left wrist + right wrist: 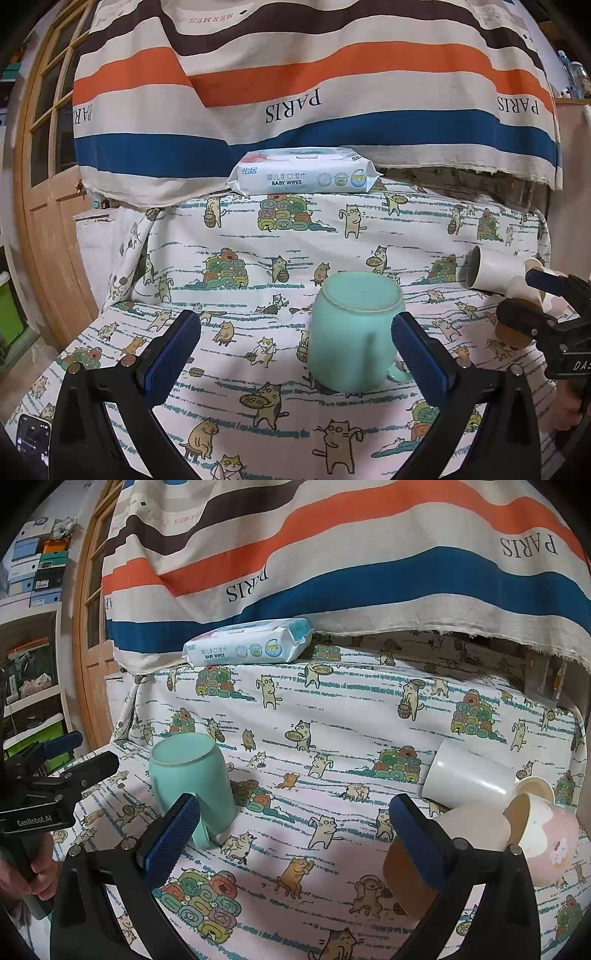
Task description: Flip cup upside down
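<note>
A mint green mug (351,332) stands upside down on the cat-print cloth, base up, handle toward me; it also shows in the right wrist view (192,775). My left gripper (295,347) is open and empty, its right finger beside the mug's handle, not gripping. My right gripper (295,830) is open and empty over bare cloth. A white cup (469,775) lies on its side at the right, with a cream cup (461,834) and a pink cup (546,838) lying beside it, partly behind my right finger.
A pack of baby wipes (303,173) lies at the back of the table under a hanging striped cloth (314,74). A wooden door (48,184) stands at the left. A phone (33,439) lies at the front left corner.
</note>
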Demonstrator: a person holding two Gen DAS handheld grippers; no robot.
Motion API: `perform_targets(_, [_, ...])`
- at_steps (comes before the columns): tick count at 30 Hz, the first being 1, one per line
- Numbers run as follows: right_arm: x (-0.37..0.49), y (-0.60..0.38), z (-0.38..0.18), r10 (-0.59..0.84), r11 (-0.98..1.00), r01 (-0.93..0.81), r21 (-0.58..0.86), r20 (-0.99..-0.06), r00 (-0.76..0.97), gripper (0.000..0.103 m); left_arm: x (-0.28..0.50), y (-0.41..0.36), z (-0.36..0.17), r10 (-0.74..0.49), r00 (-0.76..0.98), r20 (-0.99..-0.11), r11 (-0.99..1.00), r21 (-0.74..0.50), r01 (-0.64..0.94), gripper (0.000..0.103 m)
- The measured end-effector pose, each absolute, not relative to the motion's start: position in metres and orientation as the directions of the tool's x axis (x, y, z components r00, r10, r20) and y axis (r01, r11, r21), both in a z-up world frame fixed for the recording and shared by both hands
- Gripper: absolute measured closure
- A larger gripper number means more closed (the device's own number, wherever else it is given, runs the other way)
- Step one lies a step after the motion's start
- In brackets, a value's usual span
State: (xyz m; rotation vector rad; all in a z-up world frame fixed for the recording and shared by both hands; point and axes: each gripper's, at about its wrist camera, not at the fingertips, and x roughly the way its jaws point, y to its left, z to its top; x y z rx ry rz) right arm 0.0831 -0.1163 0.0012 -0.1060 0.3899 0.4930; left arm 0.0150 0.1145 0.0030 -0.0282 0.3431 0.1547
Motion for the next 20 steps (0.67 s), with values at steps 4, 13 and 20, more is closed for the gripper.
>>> perform_targets(4, [0.0863, -0.1187, -0.0016, 0.436, 0.880, -0.475, 0.002, -0.401, 0.806, 0.000, 0.0163, 0.1146, 0.0024, 0.144, 0.927, -0.345, 0.988, 0.000, -0.154, 0.000])
perform_targets(13, [0.0863, -0.1172, -0.0011, 0.433, 0.880, -0.474, -0.001, -0.408, 0.804, 0.000, 0.0174, 0.1118, 0.0016, 0.141, 0.927, -0.348, 0.989, 0.005, -0.149, 0.000])
perform_targets(20, [0.0864, -0.1173, -0.0011, 0.434, 0.880, -0.476, -0.001, -0.408, 0.803, 0.000, 0.0164, 0.1117, 0.0015, 0.155, 0.925, -0.348, 0.987, 0.007, -0.163, 0.000])
